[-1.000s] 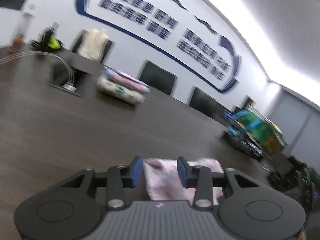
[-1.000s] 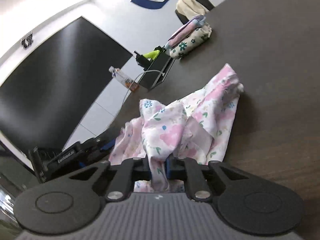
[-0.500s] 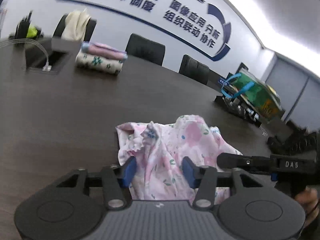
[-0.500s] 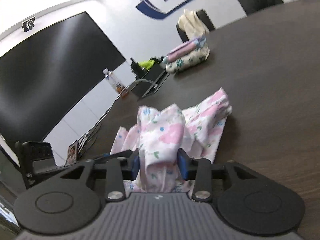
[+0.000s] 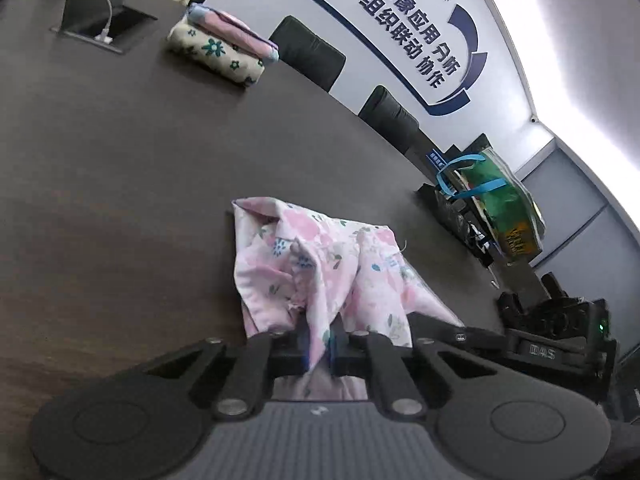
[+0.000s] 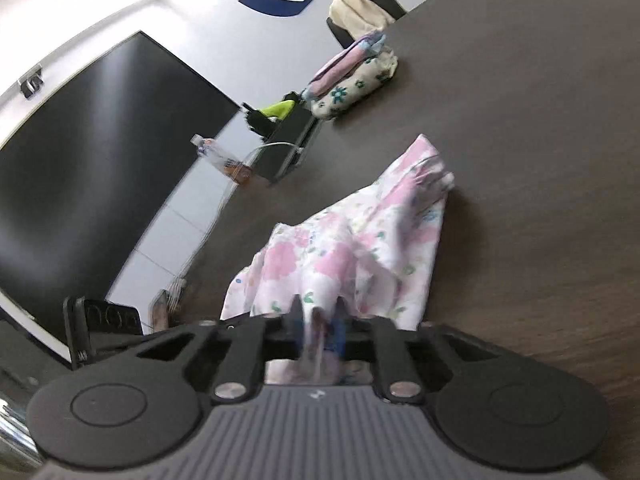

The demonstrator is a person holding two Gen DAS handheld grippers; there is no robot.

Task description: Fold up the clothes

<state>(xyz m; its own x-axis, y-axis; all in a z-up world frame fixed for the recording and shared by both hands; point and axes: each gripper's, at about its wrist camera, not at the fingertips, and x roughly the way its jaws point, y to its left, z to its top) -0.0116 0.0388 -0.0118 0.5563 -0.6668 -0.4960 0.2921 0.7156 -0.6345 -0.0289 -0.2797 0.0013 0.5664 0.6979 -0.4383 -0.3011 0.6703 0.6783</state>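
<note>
The left claw (image 5: 320, 346), open around the pink floral garment (image 5: 320, 276) a moment ago, is now closing on a fold of it while the right claw (image 6: 320, 330) also pinches it, so the crumpled cloth on the desk (image 5: 120, 200) can be lifted and spread.

A dark wood-grain counter (image 5: 120, 184) carries a crumpled pink floral garment (image 5: 320, 264) at its near edge. Toward 11 o'clock in the left wrist view sits a stack of folded clothes (image 5: 224, 46), with a recessed cable box (image 5: 102, 20) and white cable farther left. At 3 o'clock a green bag with blue handles (image 5: 496, 204) rests near the counter's rim.
</note>
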